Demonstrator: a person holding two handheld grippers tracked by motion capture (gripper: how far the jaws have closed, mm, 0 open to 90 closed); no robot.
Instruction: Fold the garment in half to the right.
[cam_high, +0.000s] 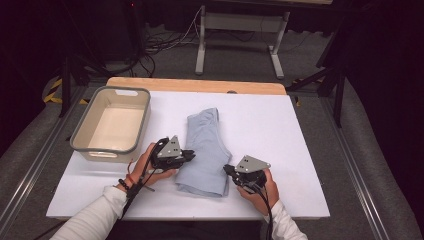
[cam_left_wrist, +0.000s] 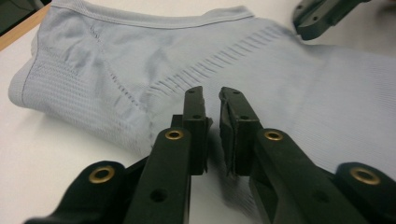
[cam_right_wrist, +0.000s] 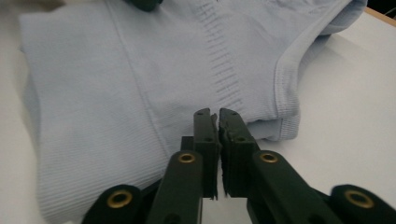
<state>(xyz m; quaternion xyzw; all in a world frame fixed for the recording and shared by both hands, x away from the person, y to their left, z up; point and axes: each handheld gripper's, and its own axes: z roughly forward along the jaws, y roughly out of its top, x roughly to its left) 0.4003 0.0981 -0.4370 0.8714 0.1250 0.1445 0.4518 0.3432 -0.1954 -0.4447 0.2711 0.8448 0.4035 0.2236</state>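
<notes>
A pale blue folded garment (cam_high: 205, 145) lies in the middle of the white table top (cam_high: 265, 125), its ribbed hem towards me. My left gripper (cam_high: 192, 155) lies low at the garment's left edge, pointing right; in the left gripper view its jaws (cam_left_wrist: 211, 93) stand a narrow gap apart over the cloth (cam_left_wrist: 140, 60), with nothing between them. My right gripper (cam_high: 227, 169) sits at the garment's near right corner, pointing left. Its jaws (cam_right_wrist: 215, 114) are almost together just above the hem (cam_right_wrist: 261, 126), holding nothing.
An empty cream bin with a grey rim (cam_high: 145, 117) stands at the table's back left. A wooden strip (cam_high: 195, 85) edges the far side. Table legs and cables (cam_high: 200, 45) are on the floor beyond. White table surface lies right of the garment.
</notes>
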